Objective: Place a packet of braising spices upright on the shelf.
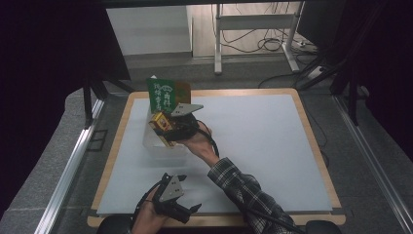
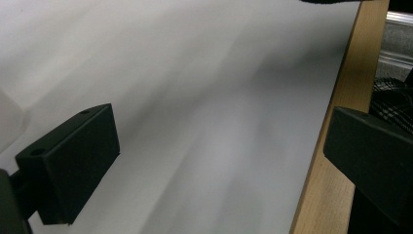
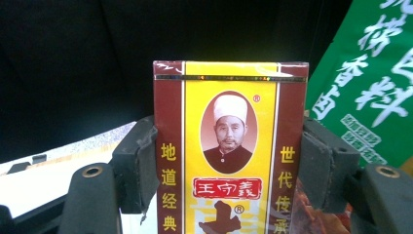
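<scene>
A pale grey worktop fills the centre of the frame. At its upper left, the right claw grips a yellow-and-red box over what seems a clear container, beside a green packet. Lower left, the left claw rests open, holding nothing.

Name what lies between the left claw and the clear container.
Nothing: the high view shows bare grey mat between the left claw and the clear container.

Yellow box reads 王守義, 地道经典; green packet 香卤料.
</scene>
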Demonstrator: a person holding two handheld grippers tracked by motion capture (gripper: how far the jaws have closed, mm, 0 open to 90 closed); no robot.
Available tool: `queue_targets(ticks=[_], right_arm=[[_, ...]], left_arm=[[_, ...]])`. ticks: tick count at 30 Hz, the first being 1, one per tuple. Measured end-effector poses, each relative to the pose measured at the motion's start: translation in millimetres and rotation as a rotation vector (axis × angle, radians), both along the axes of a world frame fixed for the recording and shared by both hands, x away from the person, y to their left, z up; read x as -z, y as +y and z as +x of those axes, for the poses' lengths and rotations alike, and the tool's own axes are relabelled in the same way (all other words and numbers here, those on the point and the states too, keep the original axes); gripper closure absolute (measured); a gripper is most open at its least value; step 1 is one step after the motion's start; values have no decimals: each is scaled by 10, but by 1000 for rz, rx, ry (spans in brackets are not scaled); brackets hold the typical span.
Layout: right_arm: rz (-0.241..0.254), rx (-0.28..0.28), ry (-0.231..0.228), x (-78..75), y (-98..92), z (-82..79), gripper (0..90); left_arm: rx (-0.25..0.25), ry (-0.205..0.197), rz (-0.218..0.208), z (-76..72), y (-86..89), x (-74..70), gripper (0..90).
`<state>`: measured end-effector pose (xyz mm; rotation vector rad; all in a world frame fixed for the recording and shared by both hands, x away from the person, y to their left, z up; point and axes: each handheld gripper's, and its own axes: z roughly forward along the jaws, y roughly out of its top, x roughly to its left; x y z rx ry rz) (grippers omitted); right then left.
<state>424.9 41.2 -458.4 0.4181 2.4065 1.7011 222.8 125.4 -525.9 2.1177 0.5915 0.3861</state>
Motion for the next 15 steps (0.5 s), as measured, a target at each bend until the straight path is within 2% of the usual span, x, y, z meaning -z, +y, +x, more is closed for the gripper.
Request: queue_targets(ticks=[4,10,15], right_arm=[[-3,2,5,55,-7,5,320],[14,2,37,111,-121,26,319],[1,4,46,131,-204,13,320]], left_arm=[[0,1,-1,0,2,0,0],[5,3,7,-3,-12,7,0],[6,4,11,-2,-16,10,0]])
